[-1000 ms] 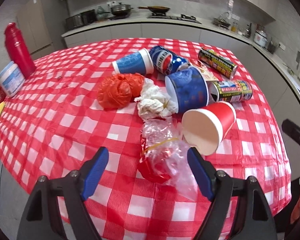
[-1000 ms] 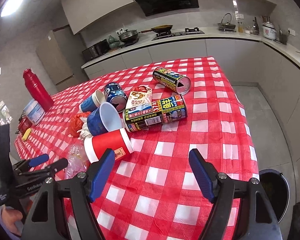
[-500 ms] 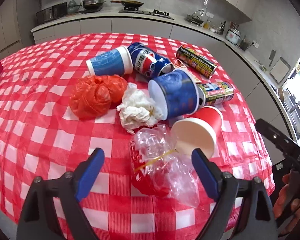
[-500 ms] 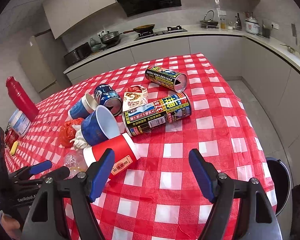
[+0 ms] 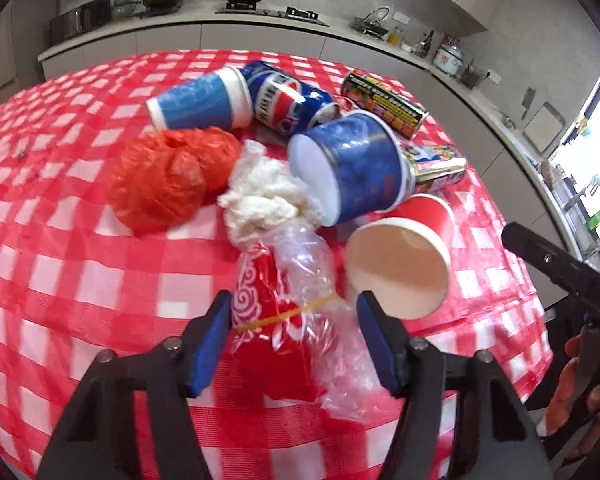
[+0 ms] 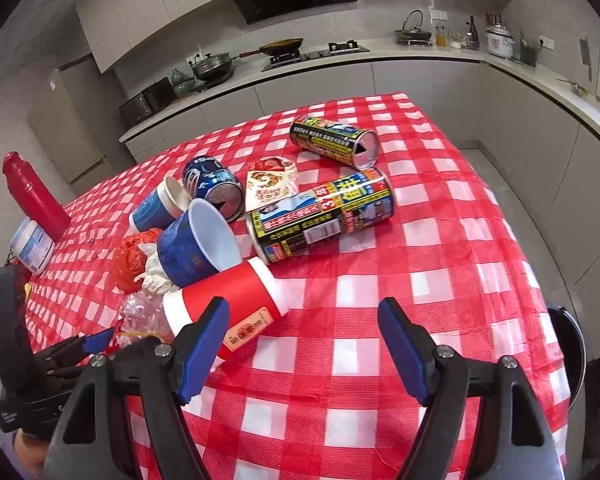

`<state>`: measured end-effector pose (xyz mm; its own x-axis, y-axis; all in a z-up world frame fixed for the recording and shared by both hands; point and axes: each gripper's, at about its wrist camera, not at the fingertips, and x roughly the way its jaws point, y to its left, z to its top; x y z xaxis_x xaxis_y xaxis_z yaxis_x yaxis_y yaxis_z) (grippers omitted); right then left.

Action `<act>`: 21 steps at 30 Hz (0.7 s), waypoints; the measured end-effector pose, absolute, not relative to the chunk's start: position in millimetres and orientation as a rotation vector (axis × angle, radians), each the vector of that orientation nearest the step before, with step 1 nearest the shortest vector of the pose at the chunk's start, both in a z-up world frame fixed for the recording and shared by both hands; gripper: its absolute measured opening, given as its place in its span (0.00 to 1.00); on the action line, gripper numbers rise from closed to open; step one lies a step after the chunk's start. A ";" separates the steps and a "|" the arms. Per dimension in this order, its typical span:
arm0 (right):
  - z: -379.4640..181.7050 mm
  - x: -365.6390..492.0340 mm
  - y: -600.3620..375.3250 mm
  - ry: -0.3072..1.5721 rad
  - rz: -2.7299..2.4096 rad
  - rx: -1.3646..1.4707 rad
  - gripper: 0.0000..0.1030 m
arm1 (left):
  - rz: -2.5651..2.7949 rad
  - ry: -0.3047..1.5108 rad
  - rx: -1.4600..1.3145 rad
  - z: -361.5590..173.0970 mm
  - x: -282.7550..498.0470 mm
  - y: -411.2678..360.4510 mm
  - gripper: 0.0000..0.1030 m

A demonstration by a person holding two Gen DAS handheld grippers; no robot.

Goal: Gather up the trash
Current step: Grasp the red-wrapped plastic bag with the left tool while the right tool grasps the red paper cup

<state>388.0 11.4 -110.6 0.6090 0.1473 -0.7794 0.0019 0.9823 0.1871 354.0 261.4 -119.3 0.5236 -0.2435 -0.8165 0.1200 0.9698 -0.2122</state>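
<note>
A clear plastic bag (image 5: 292,312) with red contents and a yellow rubber band lies on the checked tablecloth (image 5: 80,280). My left gripper (image 5: 296,320) straddles it and its jaws are closing, with the blue pads just reaching the bag's sides. Right beside the bag lies a red paper cup (image 5: 400,264). Behind them are a crumpled tissue (image 5: 264,196), an orange plastic bag (image 5: 164,180), two blue cups (image 5: 356,164), a Pepsi can (image 5: 284,100) and tall printed cans (image 6: 324,216). My right gripper (image 6: 302,308) hovers open over bare cloth, its left finger by the red cup (image 6: 228,300).
A dark bin (image 6: 568,352) stands on the floor past the table's right edge. A red bottle (image 6: 32,196) and a white tub (image 6: 32,246) stand at the far left. A snack packet (image 6: 272,184) lies among the cans. A kitchen counter runs behind.
My left gripper has come forward and down over the clear bag, and its jaws have narrowed around it. The right gripper has drifted closer to the red cup, jaws unchanged.
</note>
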 end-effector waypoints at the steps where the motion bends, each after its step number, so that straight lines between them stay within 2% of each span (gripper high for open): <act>1: -111.1 389.5 13.5 0.916 0.091 0.175 0.76 | -0.212 0.995 -0.131 -119.1 353.9 265.3 0.60; 11: -123.7 423.3 19.9 0.937 0.065 0.152 0.76 | -0.109 0.957 -0.143 -110.9 348.2 301.6 0.59; 21: -138.5 433.3 16.1 0.995 0.143 0.191 0.76 | -0.099 0.950 -0.128 -109.5 347.3 303.4 0.59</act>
<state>433.3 16.1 -138.5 0.5376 0.2062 -0.8176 -0.0323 0.9740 0.2244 347.3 303.4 -109.5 0.5784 -0.1405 -0.8036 0.0283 0.9879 -0.1524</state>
